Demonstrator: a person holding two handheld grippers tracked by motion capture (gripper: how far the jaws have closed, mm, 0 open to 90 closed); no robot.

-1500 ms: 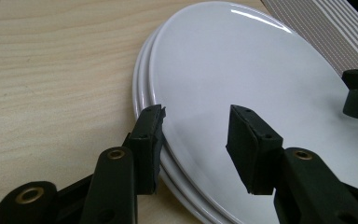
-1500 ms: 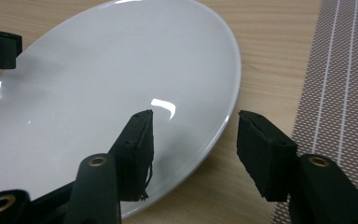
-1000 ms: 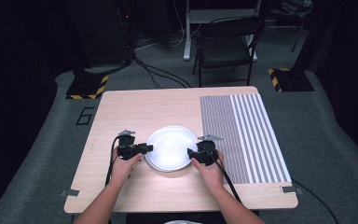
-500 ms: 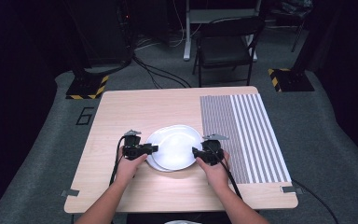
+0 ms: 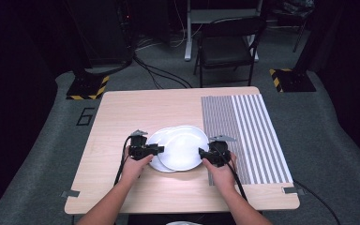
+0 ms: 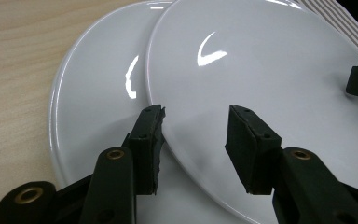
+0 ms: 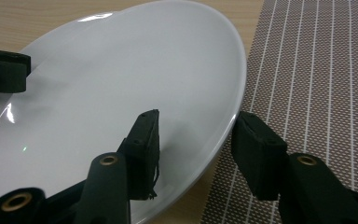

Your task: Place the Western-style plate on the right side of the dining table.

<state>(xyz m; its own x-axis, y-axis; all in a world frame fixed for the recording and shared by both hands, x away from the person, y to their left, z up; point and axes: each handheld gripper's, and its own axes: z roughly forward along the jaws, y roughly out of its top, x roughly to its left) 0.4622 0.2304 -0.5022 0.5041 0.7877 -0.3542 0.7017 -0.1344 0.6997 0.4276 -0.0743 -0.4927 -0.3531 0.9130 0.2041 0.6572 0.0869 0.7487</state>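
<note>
Two white plates lie stacked on the wooden table (image 5: 136,108). The upper plate (image 5: 183,147) (image 6: 261,60) (image 7: 121,79) is shifted right and tilted, so a crescent of the lower plate (image 5: 157,165) (image 6: 98,93) shows. My left gripper (image 5: 157,150) (image 6: 193,135) is shut on the upper plate's left rim, one jaw over the plate and one at its edge above the lower plate. On the opposite rim my right gripper (image 5: 201,152) (image 7: 196,135) is shut on the same plate, with one jaw above it and one beneath.
A grey striped mat (image 5: 248,131) (image 7: 317,70) covers the table's right part, right beside the upper plate's rim. Beyond the table stand a folding chair (image 5: 227,47) and stand bases with cables on the floor.
The upper plate has slid to the right off the lower one, uncovering its left side. Both hands and grippers have shifted right with it.
</note>
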